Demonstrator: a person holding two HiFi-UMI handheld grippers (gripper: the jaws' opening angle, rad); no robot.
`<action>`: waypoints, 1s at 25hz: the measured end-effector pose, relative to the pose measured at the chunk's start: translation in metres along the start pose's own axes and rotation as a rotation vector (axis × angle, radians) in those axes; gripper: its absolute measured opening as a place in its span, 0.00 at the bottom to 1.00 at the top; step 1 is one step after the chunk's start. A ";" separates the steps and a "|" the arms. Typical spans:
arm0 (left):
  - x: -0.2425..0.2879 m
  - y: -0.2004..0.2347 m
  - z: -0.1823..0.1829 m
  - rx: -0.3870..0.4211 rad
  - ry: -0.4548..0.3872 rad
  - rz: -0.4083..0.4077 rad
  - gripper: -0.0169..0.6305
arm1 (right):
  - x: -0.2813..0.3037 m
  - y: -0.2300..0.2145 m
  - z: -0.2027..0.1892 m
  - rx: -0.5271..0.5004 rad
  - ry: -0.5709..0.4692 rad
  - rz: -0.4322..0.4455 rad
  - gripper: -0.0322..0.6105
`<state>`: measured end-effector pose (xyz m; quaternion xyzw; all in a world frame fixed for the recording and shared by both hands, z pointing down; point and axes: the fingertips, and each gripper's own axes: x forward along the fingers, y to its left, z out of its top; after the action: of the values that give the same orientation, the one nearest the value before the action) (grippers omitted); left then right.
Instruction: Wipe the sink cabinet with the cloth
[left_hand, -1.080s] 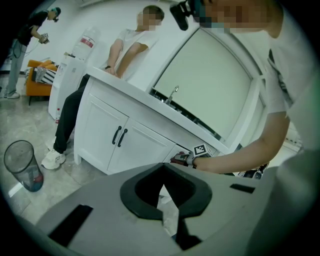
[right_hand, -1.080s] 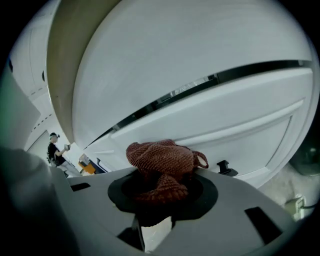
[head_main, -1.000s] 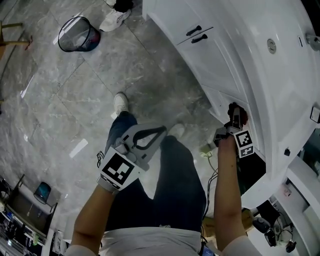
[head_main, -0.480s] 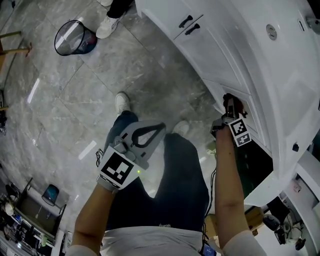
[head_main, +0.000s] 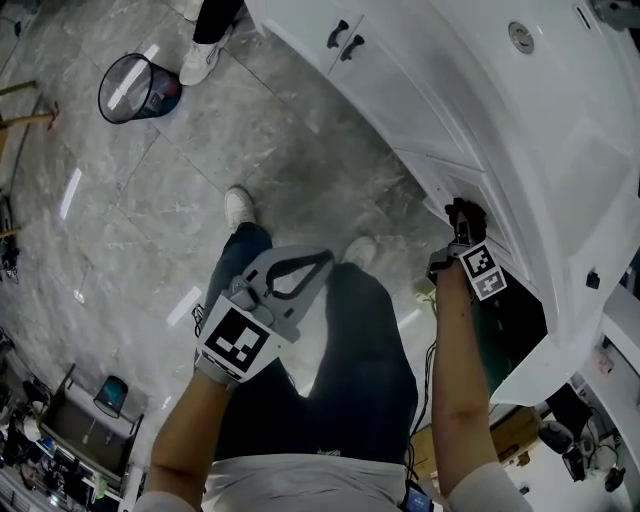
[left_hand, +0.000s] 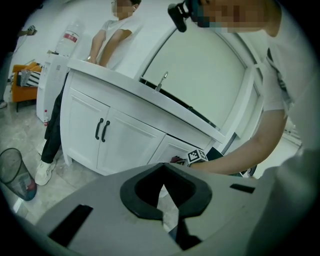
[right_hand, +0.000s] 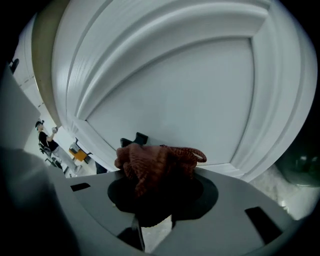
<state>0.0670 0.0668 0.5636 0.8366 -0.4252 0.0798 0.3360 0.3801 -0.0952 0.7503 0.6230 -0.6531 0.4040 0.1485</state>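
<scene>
In the head view my right gripper (head_main: 463, 222) is shut on a bunched reddish-brown cloth (head_main: 466, 211) and presses it against a door of the white sink cabinet (head_main: 430, 90). Seen from the right gripper view, the cloth (right_hand: 159, 164) bulges out of my right gripper (right_hand: 160, 176) and touches the lower frame of the white door panel (right_hand: 180, 95). My left gripper (head_main: 322, 262) hangs over my thigh, away from the cabinet, jaws together with nothing in them. The left gripper view looks past my left gripper (left_hand: 162, 170) at the cabinet (left_hand: 125, 145) and my right arm.
A wire waste bin (head_main: 135, 88) stands on the grey tiled floor at upper left. Another person (left_hand: 112, 47) stands at the cabinet's far end, shoe (head_main: 200, 58) near the black door handles (head_main: 345, 36). Beside my right arm a dark cabinet opening (head_main: 508, 330) gapes.
My right gripper has slid the cloth a little further along the cabinet door. The head view has shifted, so cabinet and bin sit higher and more left. The left gripper has stayed put.
</scene>
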 end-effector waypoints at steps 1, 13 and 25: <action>0.001 -0.003 -0.001 0.001 0.005 -0.006 0.04 | -0.002 -0.005 0.000 -0.005 0.010 -0.011 0.26; 0.003 -0.010 0.007 -0.003 0.009 -0.026 0.04 | -0.059 -0.028 0.035 -0.016 -0.076 -0.076 0.26; -0.008 -0.005 0.022 0.020 0.018 -0.054 0.04 | -0.081 0.020 0.023 -0.034 -0.035 0.027 0.26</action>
<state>0.0626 0.0603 0.5414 0.8503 -0.3987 0.0825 0.3334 0.3834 -0.0577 0.6730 0.6185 -0.6707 0.3839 0.1423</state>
